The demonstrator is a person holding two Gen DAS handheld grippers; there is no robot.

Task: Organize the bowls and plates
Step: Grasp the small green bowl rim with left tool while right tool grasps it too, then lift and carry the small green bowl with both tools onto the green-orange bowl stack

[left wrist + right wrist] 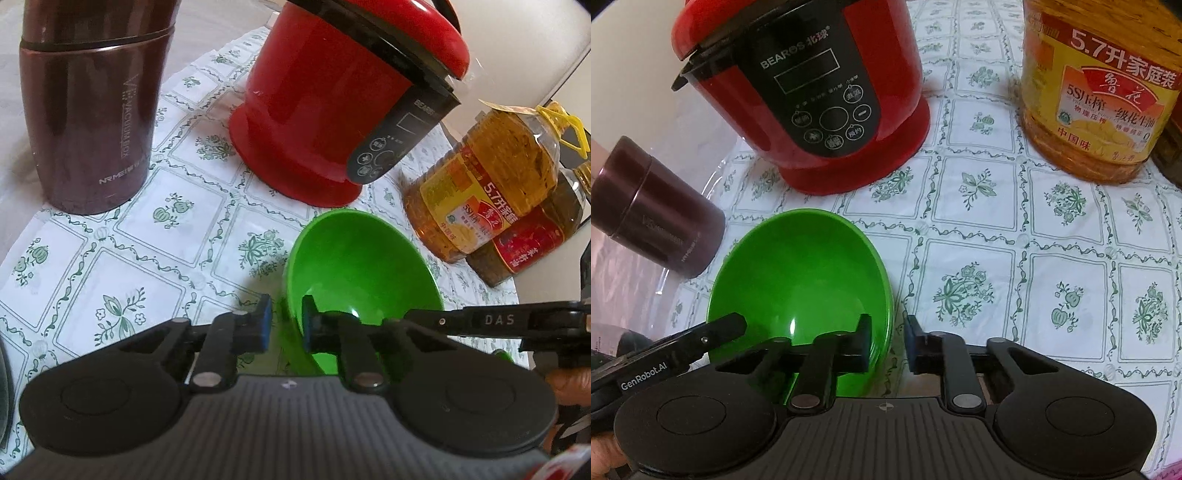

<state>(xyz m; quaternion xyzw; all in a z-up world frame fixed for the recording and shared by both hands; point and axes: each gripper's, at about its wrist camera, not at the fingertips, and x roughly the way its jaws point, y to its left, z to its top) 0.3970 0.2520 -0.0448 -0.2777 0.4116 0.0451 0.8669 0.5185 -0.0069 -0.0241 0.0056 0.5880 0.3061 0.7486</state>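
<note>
A green bowl [362, 258] stands on the flowered tablecloth, just in front of the red cooker. My left gripper [287, 321] straddles the bowl's left rim, one pad outside the wall and one inside, and is shut on it. In the right wrist view the same green bowl [801, 266] lies at lower left. There my right gripper [888, 332] clamps the bowl's right rim, its left finger inside and its right finger outside. Each gripper's black finger shows at the edge of the other's view.
A red rice cooker [812, 92] stands right behind the bowl. A brown vacuum flask [92, 110] is to the left, and two large oil bottles [487, 184] are to the right. The round table's tablecloth [1034, 258] stretches to the right of the bowl.
</note>
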